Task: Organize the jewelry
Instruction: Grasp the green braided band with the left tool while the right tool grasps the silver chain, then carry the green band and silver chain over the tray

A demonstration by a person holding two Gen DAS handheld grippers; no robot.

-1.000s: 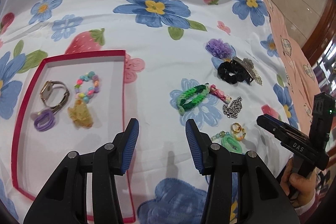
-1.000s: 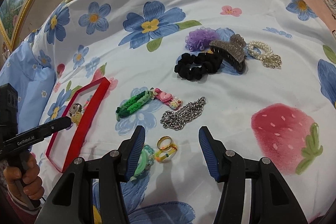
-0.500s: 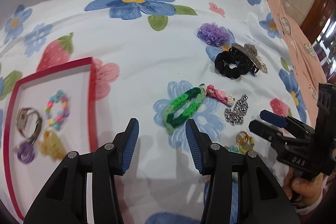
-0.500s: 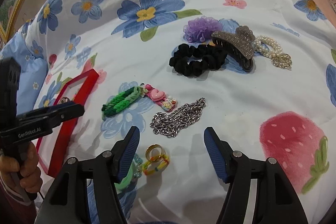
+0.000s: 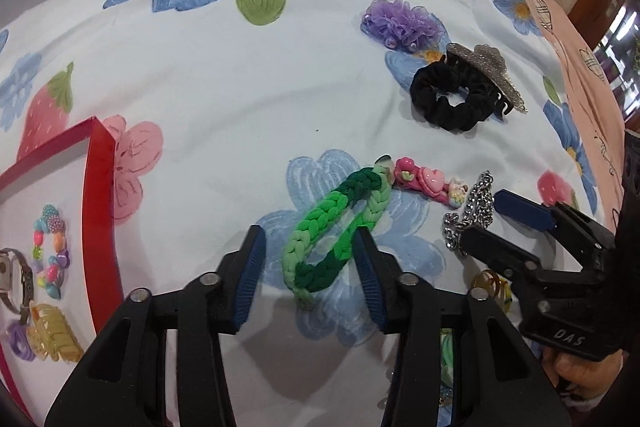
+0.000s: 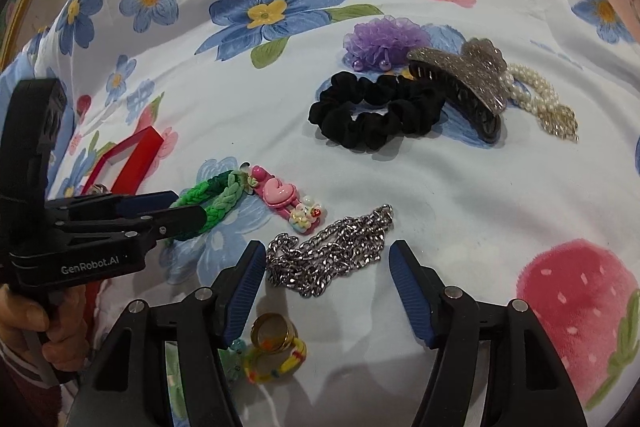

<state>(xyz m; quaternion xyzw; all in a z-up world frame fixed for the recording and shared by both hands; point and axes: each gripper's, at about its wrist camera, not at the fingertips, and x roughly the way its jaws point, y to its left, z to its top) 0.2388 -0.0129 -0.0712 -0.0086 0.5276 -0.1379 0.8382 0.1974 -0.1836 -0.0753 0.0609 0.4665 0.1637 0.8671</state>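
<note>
A green braided band [image 5: 340,223] lies on the flowered sheet between the jaws of my left gripper [image 5: 308,243]. The jaws are closing. The right pad is at the band's edge and the left pad is still clear of it. My right gripper [image 6: 326,255] stands open and low over a silver chain [image 6: 328,251], which lies between its fingers untouched. A pink charm clip [image 6: 280,195] lies between band and chain. The red tray [image 5: 102,187] at the left holds a watch, a bead bracelet [image 5: 50,251], a yellow claw clip and a purple band.
Two rings [image 6: 276,337] and a pale green piece lie under the right gripper's left finger. Farther back are a black scrunchie [image 6: 376,115], a glitter claw clip [image 6: 472,75], a purple flower tie [image 6: 384,39] and a pearl bracelet [image 6: 536,95]. A pink cloth borders the sheet on the right.
My left gripper moved right from beside the tray, sank over the green band and narrowed its jaws. The right gripper came down over the chain and widened its jaws.
</note>
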